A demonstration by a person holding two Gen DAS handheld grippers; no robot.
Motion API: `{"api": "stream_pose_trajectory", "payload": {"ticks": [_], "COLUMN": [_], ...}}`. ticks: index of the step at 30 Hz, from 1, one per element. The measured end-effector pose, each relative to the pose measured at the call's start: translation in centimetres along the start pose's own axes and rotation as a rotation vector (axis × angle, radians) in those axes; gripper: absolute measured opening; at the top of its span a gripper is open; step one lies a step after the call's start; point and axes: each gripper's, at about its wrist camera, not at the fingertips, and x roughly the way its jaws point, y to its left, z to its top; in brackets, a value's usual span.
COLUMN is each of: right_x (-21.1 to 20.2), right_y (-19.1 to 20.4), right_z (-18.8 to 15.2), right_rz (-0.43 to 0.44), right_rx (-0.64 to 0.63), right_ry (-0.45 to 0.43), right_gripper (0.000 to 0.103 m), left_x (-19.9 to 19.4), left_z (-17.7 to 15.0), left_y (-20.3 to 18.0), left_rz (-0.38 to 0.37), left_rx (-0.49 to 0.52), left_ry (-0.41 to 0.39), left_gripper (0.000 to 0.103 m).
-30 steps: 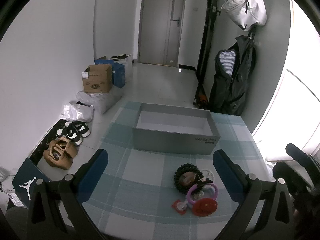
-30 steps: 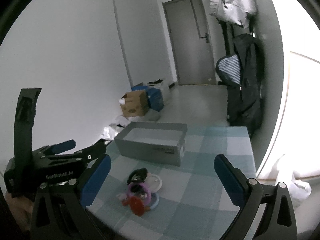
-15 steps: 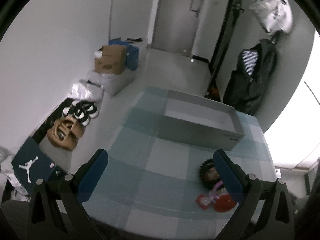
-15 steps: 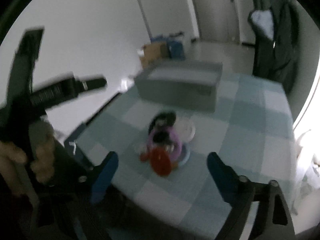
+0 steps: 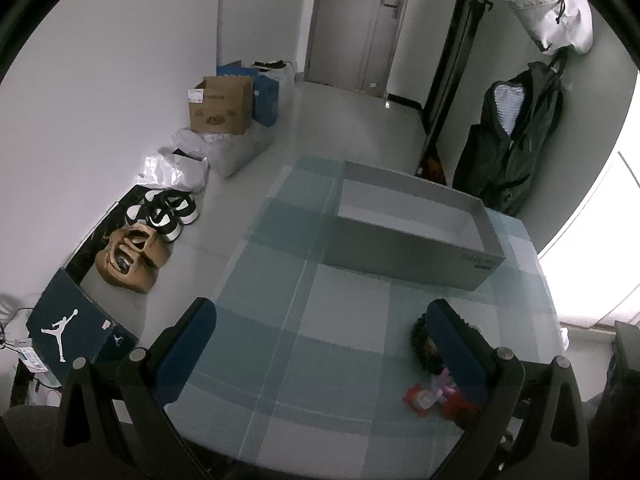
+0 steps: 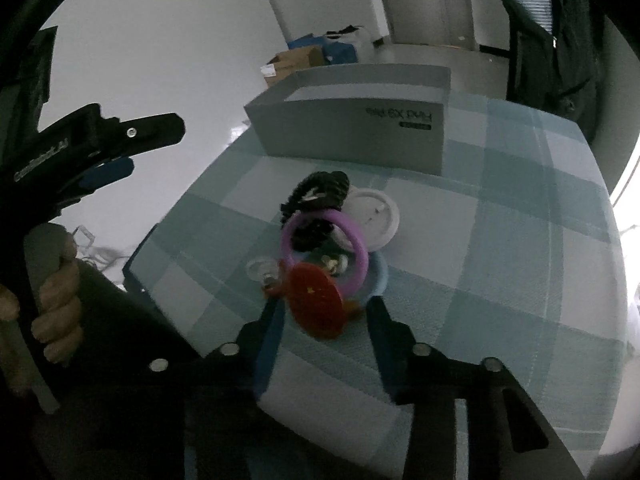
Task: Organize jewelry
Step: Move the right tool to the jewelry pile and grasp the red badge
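**Closing in on the red disc**

Our right gripper (image 6: 326, 314) is closing its jaws around the red disc (image 6: 316, 306) at the near edge of the jewelry pile (image 6: 332, 240); we cannot tell whether the pads touch it yet. The pile sits on the checked tablecloth (image 6: 500, 248), near the grey box (image 6: 360, 132). Our left gripper (image 5: 320, 344) hangs wide open over bare cloth, holding nothing.

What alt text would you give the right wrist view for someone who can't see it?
The right gripper is closing around a red disc in a pile of bangles on a checked table. A grey box stands behind; the left gripper hovers at left.
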Motion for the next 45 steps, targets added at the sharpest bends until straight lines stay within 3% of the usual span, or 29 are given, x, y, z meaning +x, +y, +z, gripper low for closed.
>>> {"api": "stream_pose_trajectory", "payload": {"ticks": [7,18,30,38,42,45], "right_x": [0.0,-1.0,-0.5,0.7,1.1,1.5], "right_y": [-0.8,0.3,2.1,2.1,1.9,2.0], "right_z": [0.1,-0.3,-0.2,0.1,0.3,0.4], "right_rz": [0.031,0.083,0.097,0.117,0.158,0.155], "right_rx": [0.038,-0.005,-0.07,-0.048,-0.028,-0.038], "right_ry": [0.004,-0.014,-0.015,0.004,0.016,0.015], "right_gripper": [0.011,0.004,0.005,0.008,0.024,0.03], "left_x": [0.5,1.0,1.8,2.5,2.7,3.0], "left_z": [0.0,-0.5,-1.2,-1.4,-1.5,-1.5], "left_y": [0.5,0.2,0.5,0.8,1.1,1.4], "left_rz": [0.012,0.013,-0.009,-0.01,-0.014,-0.02], "left_rx": [-0.013,-0.008,-0.017,-0.021,-0.031,-0.047], "left_ry": [0.029,0.058,0.135,0.165,0.181,0.203], "left_gripper": [0.102,0.102,0.102,0.102,0.102,0.102]}}
